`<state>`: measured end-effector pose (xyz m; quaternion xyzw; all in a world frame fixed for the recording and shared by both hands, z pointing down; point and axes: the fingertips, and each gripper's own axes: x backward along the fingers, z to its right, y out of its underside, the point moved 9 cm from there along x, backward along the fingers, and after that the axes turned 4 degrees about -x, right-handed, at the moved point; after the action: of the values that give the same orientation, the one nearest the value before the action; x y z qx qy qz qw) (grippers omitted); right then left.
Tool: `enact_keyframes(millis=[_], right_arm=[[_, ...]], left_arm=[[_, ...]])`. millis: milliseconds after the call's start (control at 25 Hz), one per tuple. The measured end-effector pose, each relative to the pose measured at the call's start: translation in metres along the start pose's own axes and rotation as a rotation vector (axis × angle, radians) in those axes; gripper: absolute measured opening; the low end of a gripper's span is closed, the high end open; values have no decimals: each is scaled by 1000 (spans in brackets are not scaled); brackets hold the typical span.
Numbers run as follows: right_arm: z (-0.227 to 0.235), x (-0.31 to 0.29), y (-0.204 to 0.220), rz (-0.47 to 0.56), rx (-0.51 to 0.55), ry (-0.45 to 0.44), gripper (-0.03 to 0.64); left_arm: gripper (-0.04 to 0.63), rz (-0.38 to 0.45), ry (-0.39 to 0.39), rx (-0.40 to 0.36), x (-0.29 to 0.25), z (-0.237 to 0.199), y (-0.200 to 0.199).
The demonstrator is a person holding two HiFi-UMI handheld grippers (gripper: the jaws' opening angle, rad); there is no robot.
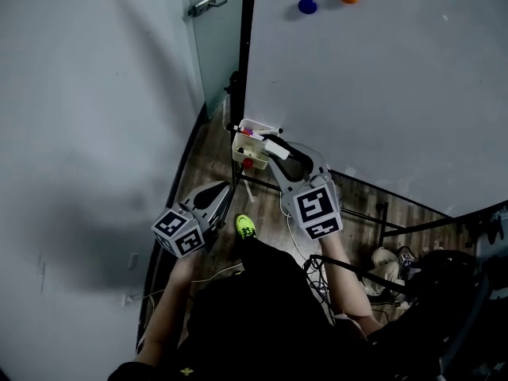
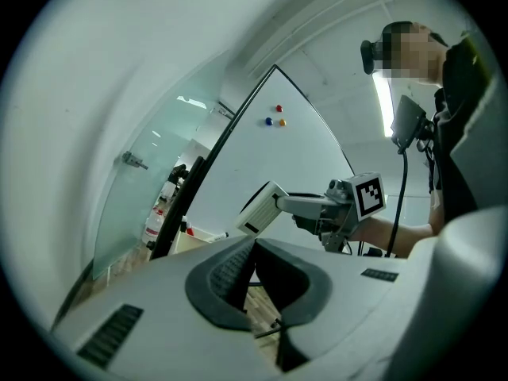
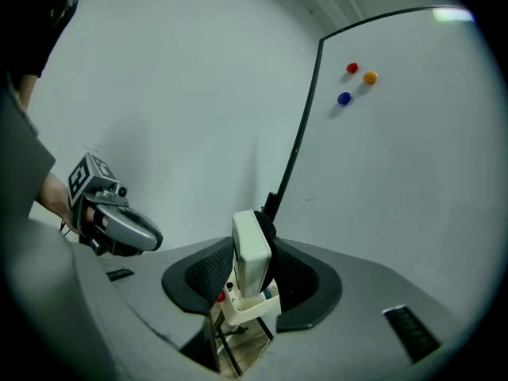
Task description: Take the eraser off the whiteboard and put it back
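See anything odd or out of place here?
Only the eraser: it is off the whiteboard, clamped in the right gripper in mid-air. Nothing looks spilled or damaged.

Pretty sure this is an office or meeting room. There's a big whiteboard on a stand right ahead of the right gripper, with coloured magnets high above it and a marker tray just past its tip. A glass door with a lever handle sits beyond the left gripper. Wood-look floor too, and plain white walls.
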<state>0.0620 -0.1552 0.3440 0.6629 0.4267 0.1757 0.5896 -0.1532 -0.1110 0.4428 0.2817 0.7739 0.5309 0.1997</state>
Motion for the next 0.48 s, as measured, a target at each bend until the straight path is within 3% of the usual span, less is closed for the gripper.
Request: enact_keyframes(millis=[480], right_arm=[[-1,10,-7,11,11,7,158]], left_arm=[[20,2,22,-11,-1,6,-1]])
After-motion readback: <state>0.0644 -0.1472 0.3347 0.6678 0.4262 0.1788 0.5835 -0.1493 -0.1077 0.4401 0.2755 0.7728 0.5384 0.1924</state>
